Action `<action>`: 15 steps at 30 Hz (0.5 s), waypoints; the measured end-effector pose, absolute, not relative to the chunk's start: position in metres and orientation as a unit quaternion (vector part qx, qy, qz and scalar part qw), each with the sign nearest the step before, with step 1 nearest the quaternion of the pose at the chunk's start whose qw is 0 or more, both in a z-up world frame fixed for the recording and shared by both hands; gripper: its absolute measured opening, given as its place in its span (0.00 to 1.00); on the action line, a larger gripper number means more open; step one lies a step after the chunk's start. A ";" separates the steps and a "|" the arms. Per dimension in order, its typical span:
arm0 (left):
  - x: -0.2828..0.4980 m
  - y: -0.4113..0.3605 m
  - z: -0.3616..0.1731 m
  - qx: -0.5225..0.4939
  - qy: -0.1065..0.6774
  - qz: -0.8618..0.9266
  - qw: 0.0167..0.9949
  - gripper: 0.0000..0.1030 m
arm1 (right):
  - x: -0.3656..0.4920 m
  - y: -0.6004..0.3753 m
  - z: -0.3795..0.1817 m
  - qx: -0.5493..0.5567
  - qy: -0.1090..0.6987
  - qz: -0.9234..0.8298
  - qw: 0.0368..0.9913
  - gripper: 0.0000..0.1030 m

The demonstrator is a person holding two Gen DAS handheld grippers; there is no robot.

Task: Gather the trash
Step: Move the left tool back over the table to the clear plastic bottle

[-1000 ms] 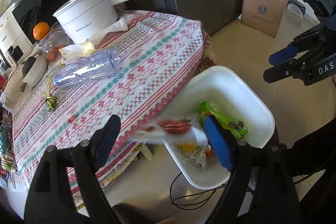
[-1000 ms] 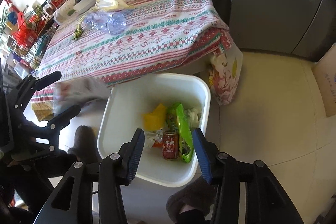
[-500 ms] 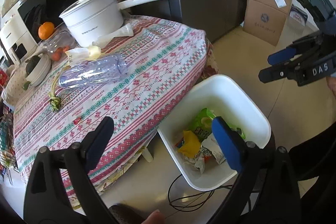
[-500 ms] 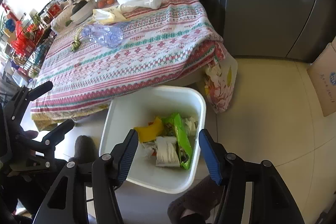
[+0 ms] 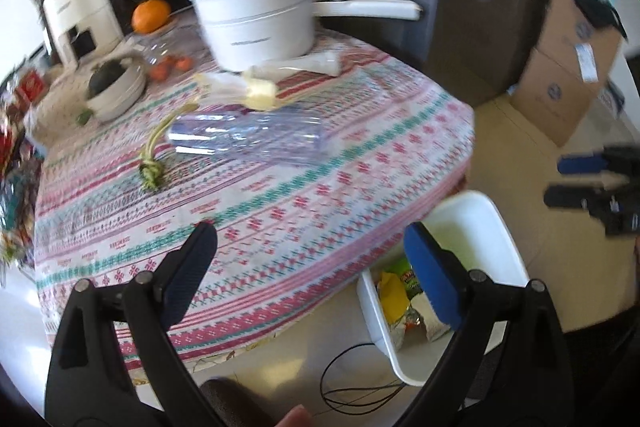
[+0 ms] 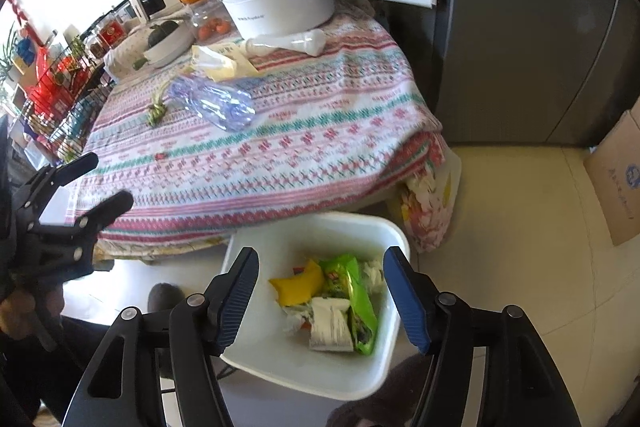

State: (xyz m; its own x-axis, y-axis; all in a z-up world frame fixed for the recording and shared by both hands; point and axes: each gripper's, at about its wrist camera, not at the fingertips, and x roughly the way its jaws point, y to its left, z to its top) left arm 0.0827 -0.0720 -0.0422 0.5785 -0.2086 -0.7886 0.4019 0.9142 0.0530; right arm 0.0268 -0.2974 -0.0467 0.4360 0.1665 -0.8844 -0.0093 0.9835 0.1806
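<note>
A white bin (image 6: 276, 355) stands on the floor by the table and holds a yellow wrapper (image 6: 298, 283), a green snack bag (image 6: 358, 301) and a white packet (image 6: 330, 323). The bin also shows in the left wrist view (image 5: 492, 227). My right gripper (image 6: 320, 295) is open and empty above the bin. My left gripper (image 5: 310, 269) is open and empty over the table's near edge. On the tablecloth lie a crushed clear plastic bottle (image 5: 248, 141), a green vegetable stalk (image 5: 150, 171) and a yellowish wrapper (image 5: 244, 87).
A white pot with a long handle (image 5: 256, 23), a white utensil (image 6: 288, 43), a bowl (image 5: 116, 87), a jar of small tomatoes (image 6: 212, 23) and an orange (image 5: 151, 14) crowd the table's far side. A dark fridge (image 6: 520, 27) and cardboard boxes (image 5: 560, 75) stand behind. A cable (image 5: 352, 383) lies on the floor.
My left gripper let go of a white packet, which now lies in the bin. It has since swung from over the bin to over the table edge. My right gripper backed off slightly.
</note>
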 end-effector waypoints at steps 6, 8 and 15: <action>0.125 -0.047 -0.041 0.065 0.438 -0.126 0.888 0.92 | 0.043 -0.282 -0.042 0.073 0.526 0.059 0.845 0.64; 0.141 -0.043 -0.042 0.056 0.442 -0.109 0.888 0.91 | 0.049 -0.278 -0.041 0.069 0.524 0.058 0.847 0.64; 0.192 -0.047 -0.063 0.040 0.461 -0.049 0.885 0.87 | 0.071 -0.270 -0.037 0.057 0.514 0.054 0.854 0.64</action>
